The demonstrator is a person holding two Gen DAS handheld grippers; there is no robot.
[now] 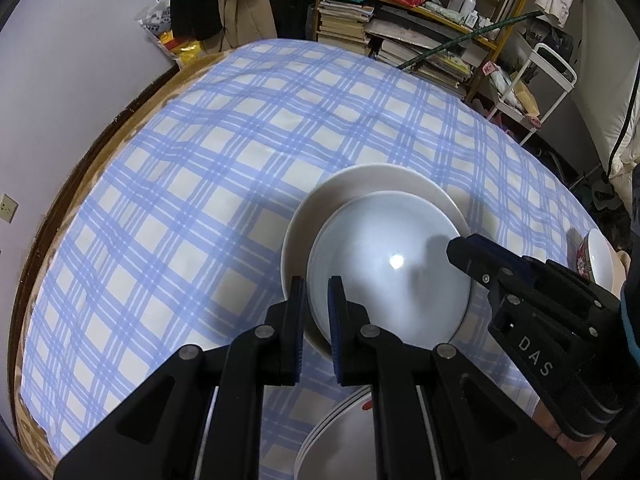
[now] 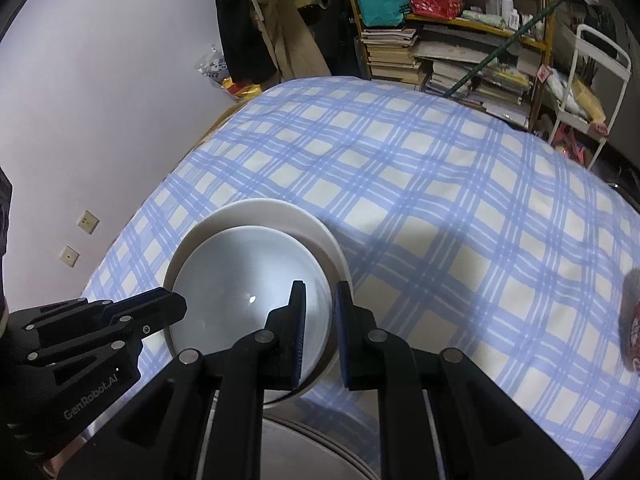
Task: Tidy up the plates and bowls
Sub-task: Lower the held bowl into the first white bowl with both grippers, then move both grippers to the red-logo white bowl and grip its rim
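2 grippers, L (image 1: 318,292) & R (image 2: 320,296), jaws clenched on 1 pale-blue plate's (image 1: 384,256) rim, over 1 white plate (image 1: 360,184).

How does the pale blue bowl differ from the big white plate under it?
The blue bowl is smaller and bluish grey; the white plate is wider and cream white. The bowl sits high, gripped at both rims; the plate lies on the cloth beneath. Both are plain, round and glossy.

Smaller plate (image 1: 384,264) lies on larger plate (image 1: 360,184) — plate stack (image 1: 340,432) nearer, bowl (image 1: 598,262) far right.
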